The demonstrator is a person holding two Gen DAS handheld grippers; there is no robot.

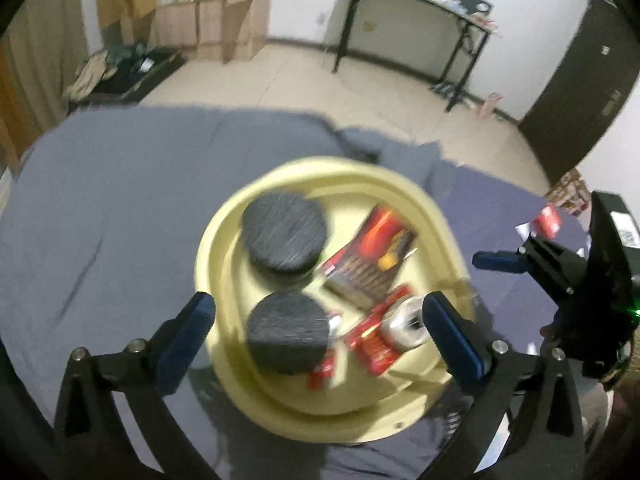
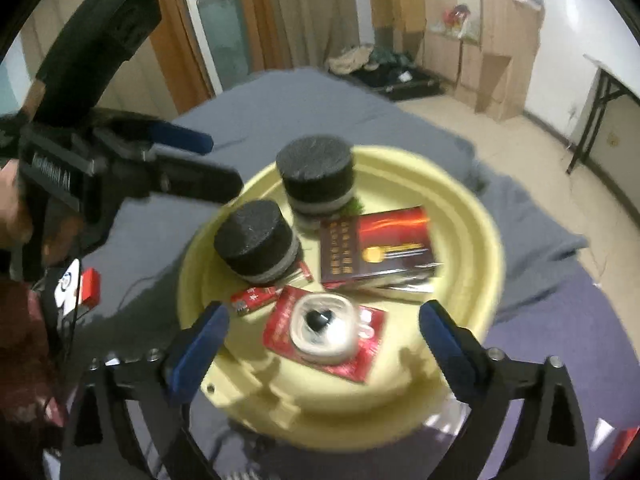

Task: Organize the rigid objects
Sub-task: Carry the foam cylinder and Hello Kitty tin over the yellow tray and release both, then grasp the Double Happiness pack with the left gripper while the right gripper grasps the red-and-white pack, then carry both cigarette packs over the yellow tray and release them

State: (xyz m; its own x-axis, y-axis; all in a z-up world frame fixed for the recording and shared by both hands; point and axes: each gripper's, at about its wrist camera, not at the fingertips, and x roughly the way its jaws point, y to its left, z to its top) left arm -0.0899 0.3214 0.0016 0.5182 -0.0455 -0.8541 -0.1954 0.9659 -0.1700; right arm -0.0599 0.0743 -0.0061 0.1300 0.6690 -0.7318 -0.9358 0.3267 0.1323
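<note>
Basin (image 2: 472,264) on the bed (image 2: 280,96), two jars (image 2: 256,248) side by side at its left, box (image 2: 380,248) right of them, packet (image 2: 324,332) nearest, in front of the box

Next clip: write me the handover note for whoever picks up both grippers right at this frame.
Left gripper: open, empty, over the yellow basin.
Right gripper: open, empty, over the basin's near rim.
In the basin: two black-lidded jars, a dark red box, a red carded pack with a white roll, a small red packet.
Done: these items are gathered in the basin.
Left: a small red item lies on the grey sheet outside the basin; probably goes in next.
</note>
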